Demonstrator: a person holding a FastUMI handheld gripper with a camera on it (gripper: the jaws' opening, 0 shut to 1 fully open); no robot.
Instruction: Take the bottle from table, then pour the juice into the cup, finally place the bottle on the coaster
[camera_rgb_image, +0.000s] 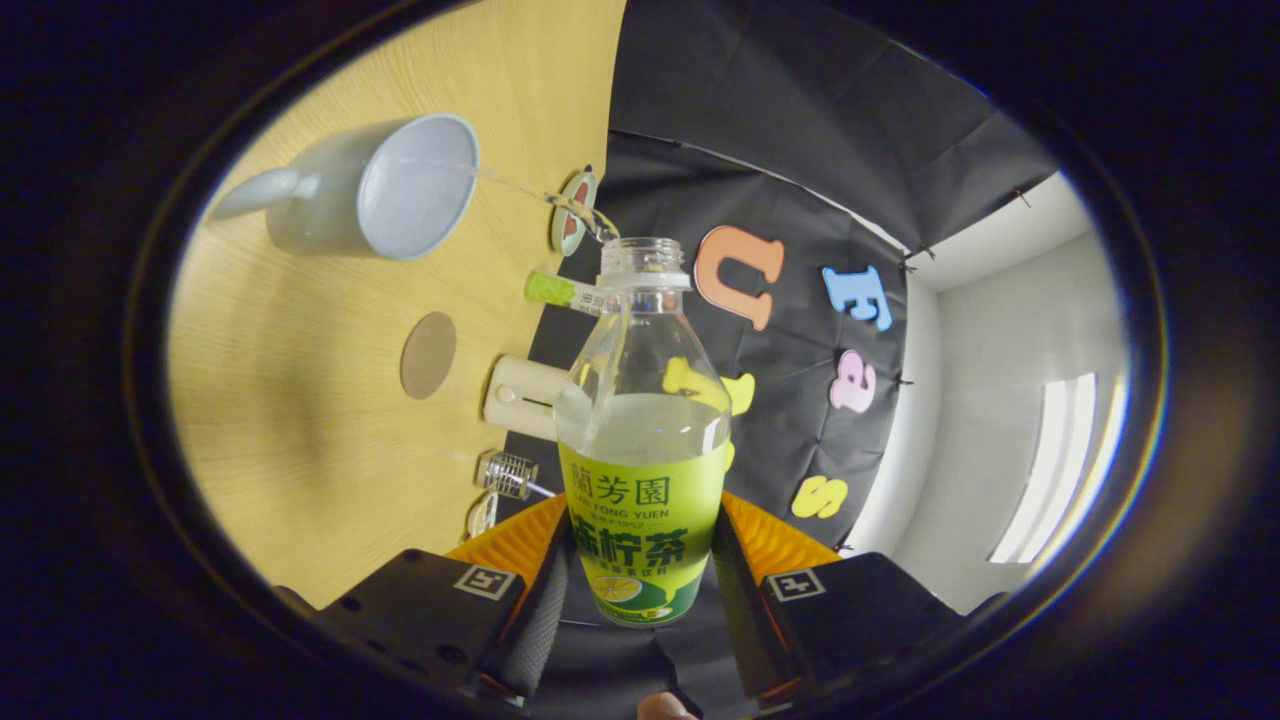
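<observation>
The tongs (642, 585) are clenched on the bottle (645, 440), one finger pressing each side of its labelled lower body. The bottle sits between the fingers and reaches ahead of them, uncapped, tipped so that the worktop (320, 420) stands nearly on edge to one side of it. A thin stream of juice (530, 190) arcs from the bottle's mouth into the cup (375, 190), which stands on the worktop beyond and to the side of the fingers, its handle turned away from the bottle. The round coaster (429, 354) lies bare on the worktop, nearer the tongs than the cup, apart from both cup and bottle. The bottle is about half full.
</observation>
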